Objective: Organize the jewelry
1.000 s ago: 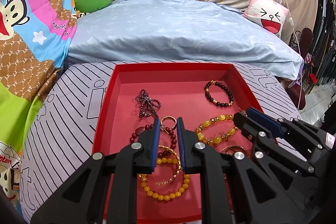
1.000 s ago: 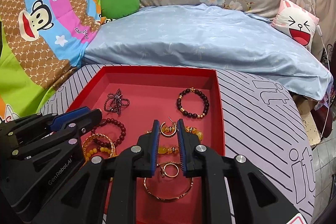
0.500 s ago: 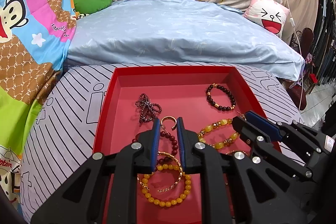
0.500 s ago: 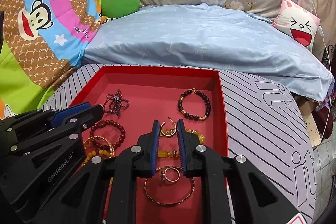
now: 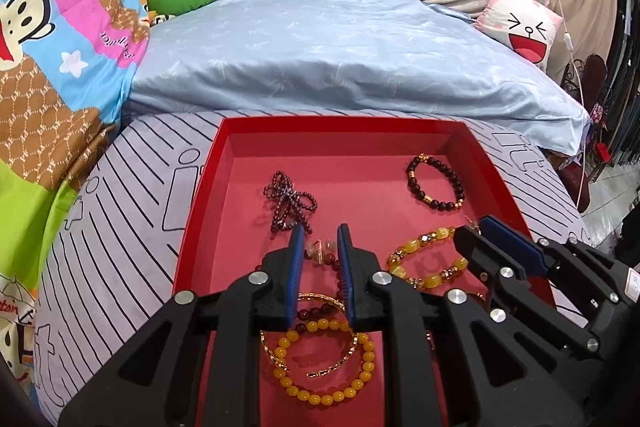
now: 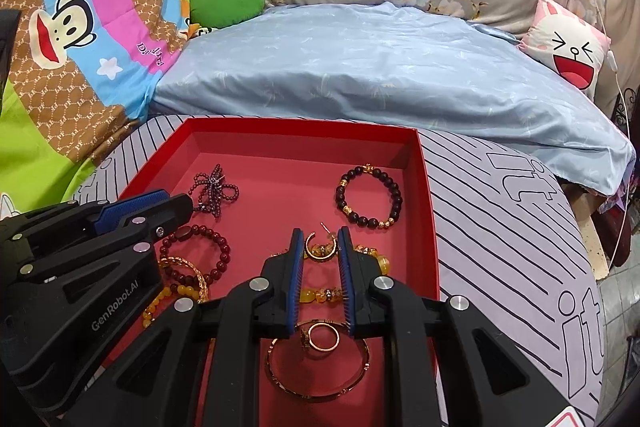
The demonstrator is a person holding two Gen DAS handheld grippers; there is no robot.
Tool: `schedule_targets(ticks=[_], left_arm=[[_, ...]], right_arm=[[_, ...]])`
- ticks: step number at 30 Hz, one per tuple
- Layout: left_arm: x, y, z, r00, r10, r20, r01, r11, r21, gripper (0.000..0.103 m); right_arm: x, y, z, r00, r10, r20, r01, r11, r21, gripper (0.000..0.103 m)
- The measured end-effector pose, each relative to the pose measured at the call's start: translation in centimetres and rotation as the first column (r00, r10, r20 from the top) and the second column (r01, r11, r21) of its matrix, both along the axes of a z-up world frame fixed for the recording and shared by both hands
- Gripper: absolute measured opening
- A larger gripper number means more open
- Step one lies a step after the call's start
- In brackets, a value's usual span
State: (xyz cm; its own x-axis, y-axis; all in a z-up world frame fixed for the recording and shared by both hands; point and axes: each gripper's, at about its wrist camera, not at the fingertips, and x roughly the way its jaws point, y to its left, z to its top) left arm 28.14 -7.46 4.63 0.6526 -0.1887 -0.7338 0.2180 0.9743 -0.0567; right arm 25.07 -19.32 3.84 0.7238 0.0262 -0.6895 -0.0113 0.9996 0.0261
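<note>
A: What is the setting?
B: A bed with a pale blue quilt (image 5: 340, 67); in front lies a red tray (image 5: 208, 187) on striped cloth (image 5: 120, 227).
A: The left wrist view?
B: The left gripper (image 5: 319, 233) hangs above the tray, jaws slightly apart, holding nothing. Under it lies a yellow bead bracelet (image 5: 320, 363), flat. A dark bead bracelet (image 5: 435, 183) lies at the far right.
A: The right wrist view?
B: The right gripper (image 6: 319, 233), jaws slightly apart and empty, hangs over a gold hoop earring (image 6: 320, 247). A gold ring (image 6: 322, 337) sits inside a thin bangle (image 6: 318, 367), both flat
</note>
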Motion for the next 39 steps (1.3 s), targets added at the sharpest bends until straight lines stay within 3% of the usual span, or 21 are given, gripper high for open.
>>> schedule_targets(ticks=[5, 13, 24, 39], left_arm=[[-0.4, 0.0, 0.0, 1.000, 0.009, 0.012, -0.010, 1.000, 0.021, 0.029], [-2.7, 0.5, 1.4, 0.999, 0.020, 0.041, -0.021, 1.000, 0.016, 0.033], [-9.0, 1.9, 2.9, 0.998, 0.027, 0.059, -0.028, 1.000, 0.006, 0.033], [-16.3, 2.8, 1.6, 0.996, 0.058, 0.072, -0.060, 0.998, 0.024, 0.033]], right_arm=[[-0.3, 0.0, 0.0, 1.000, -0.012, 0.005, 0.012, 1.000, -0.020, 0.023], [-2.5, 0.2, 1.8, 0.999, -0.025, 0.043, 0.026, 0.999, -0.023, 0.030], [-8.1, 1.0, 3.8, 0.997, -0.022, 0.069, 0.022, 1.000, -0.001, 0.030], [-15.9, 2.0, 2.3, 0.997, -0.057, 0.048, 0.057, 0.998, 0.001, 0.030]])
